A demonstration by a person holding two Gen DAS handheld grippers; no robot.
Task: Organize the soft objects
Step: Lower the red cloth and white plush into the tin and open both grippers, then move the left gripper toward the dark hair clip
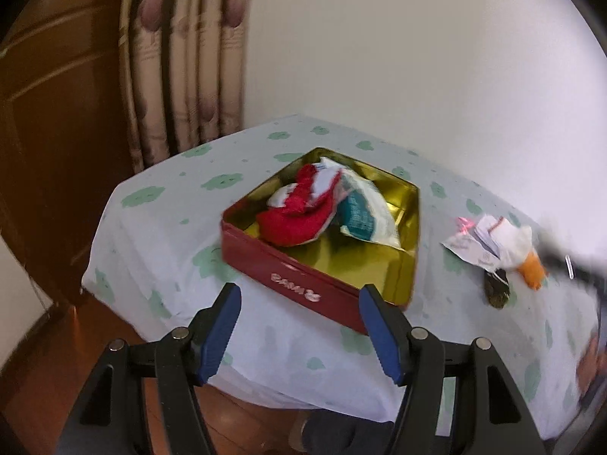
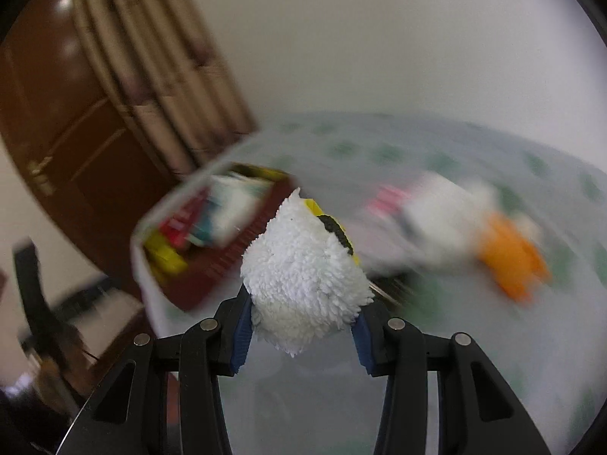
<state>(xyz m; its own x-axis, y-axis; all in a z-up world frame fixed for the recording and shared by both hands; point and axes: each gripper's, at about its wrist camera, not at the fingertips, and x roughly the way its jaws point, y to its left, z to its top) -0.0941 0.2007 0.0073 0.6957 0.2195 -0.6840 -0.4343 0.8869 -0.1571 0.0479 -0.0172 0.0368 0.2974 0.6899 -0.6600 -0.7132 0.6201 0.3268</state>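
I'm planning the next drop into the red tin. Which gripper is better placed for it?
Right. The right gripper is shut on a white fluffy toy, with the red tin just ahead. The left gripper is open with nothing between its pads.

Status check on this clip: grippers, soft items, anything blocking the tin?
Left gripper open, empty. Right gripper shut on fluffy white plush. Red tin holds red and white cloth items; duck plush on bedsheet. Path to tin clear.
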